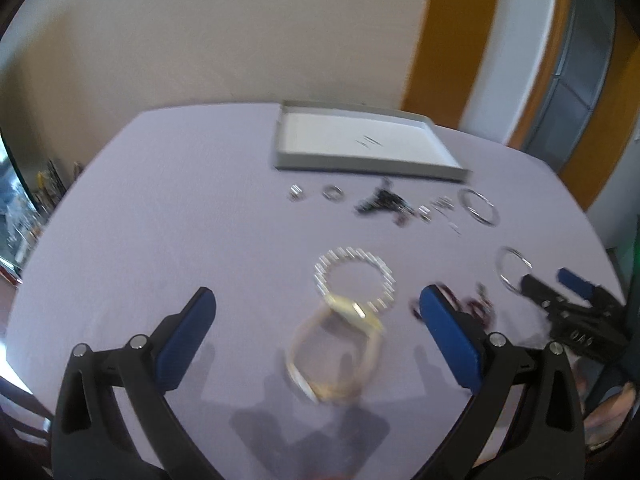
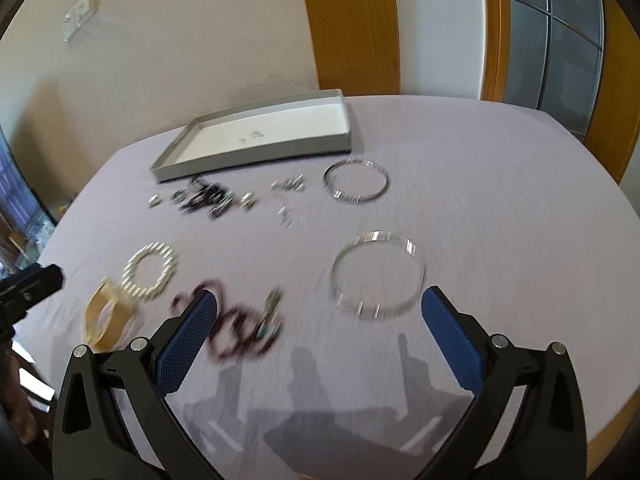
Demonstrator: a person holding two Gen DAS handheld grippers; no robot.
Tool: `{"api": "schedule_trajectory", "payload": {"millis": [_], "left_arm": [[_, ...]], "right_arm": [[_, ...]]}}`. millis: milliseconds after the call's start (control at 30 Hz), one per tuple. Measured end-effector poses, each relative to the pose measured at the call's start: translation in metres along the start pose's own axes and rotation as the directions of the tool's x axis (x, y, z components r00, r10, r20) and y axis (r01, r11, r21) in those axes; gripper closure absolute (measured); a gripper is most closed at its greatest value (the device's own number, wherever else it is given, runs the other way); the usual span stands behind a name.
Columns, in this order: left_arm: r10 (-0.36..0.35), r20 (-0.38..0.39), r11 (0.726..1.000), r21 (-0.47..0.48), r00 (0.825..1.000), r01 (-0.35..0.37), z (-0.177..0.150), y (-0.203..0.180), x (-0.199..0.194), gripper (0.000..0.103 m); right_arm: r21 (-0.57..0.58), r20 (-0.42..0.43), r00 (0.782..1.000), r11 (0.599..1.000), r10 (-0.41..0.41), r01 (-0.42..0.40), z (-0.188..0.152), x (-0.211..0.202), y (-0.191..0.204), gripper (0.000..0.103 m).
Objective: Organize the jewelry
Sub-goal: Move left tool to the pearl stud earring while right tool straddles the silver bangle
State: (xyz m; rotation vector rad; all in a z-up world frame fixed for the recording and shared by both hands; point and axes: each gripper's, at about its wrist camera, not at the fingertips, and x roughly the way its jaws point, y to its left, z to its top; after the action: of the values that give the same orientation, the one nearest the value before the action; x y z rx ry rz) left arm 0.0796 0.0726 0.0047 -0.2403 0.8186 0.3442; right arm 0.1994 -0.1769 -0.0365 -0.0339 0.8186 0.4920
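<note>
Jewelry lies scattered on the lilac tablecloth (image 2: 480, 200); a gold watch (image 1: 336, 354) stands on edge between the left gripper's (image 1: 316, 312) spread fingers. The right gripper (image 2: 318, 306) is spread too, empty, near a clear bangle (image 2: 378, 274).

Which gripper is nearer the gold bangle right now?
Left. The gold bangle lies between the open left gripper fingers; the right gripper is off to its right, over the dark beaded bracelet.
</note>
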Motion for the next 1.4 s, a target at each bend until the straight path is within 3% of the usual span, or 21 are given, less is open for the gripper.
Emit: {"api": "schedule_trajectory", "payload": {"millis": [167, 267, 467, 600, 733, 800, 833, 1067, 1167, 1400], "left_arm": [[0.077, 0.000, 0.997, 0.019, 0.997, -0.077, 0.040, 0.016, 0.038, 0.002], [0.089, -0.029, 0.996, 0.026, 0.996, -0.088, 0.056, 0.025, 0.065, 0.002], [0.092, -0.068, 0.995, 0.049, 0.993, -0.089, 0.063, 0.035, 0.098, 0.002], [0.084, -0.068, 0.995, 0.061, 0.994, -0.080, 0.060, 0.033, 0.103, 0.002], [0.073, -0.060, 0.994, 0.087, 0.995, -0.068, 0.059, 0.028, 0.109, 0.002], [0.076, -0.057, 0.992, 0.107, 0.995, -0.069, 0.058, 0.024, 0.110, 0.002], [0.076, -0.056, 0.991, 0.112, 0.996, -0.069, 0.057, 0.023, 0.111, 0.002], [0.059, -0.061, 0.992, 0.116, 0.996, -0.052, 0.056, 0.022, 0.116, 0.002], [0.057, -0.063, 0.991, 0.123, 0.996, -0.049, 0.057, 0.020, 0.120, 0.006], [0.075, -0.096, 0.989, 0.133, 0.993, -0.062, 0.062, 0.017, 0.137, 0.033]], "right_arm": [[0.005, -0.045, 0.998, 0.999, -0.042, 0.042, 0.037, 0.046, -0.014, 0.001], [0.007, -0.084, 0.995, 0.999, -0.049, 0.050, 0.053, 0.073, -0.018, 0.001], [-0.005, -0.152, 0.984, 0.995, -0.098, 0.098, 0.065, 0.109, -0.026, 0.001], [-0.035, -0.149, 0.981, 0.992, -0.122, 0.118, 0.066, 0.117, -0.023, 0.002], [-0.044, -0.112, 0.987, 0.993, -0.114, 0.110, 0.069, 0.120, -0.020, 0.013], [-0.046, -0.089, 0.990, 0.994, -0.108, 0.104, 0.068, 0.119, -0.019, 0.021], [-0.046, -0.082, 0.991, 0.993, -0.108, 0.105, 0.068, 0.118, -0.018, 0.031], [-0.023, -0.080, 0.989, 0.992, -0.124, 0.122, 0.067, 0.119, -0.021, 0.033], [-0.023, -0.080, 0.989, 0.992, -0.125, 0.124, 0.067, 0.119, -0.021, 0.033], [-0.023, -0.080, 0.990, 0.993, -0.117, 0.115, 0.066, 0.119, -0.022, 0.033]]}}
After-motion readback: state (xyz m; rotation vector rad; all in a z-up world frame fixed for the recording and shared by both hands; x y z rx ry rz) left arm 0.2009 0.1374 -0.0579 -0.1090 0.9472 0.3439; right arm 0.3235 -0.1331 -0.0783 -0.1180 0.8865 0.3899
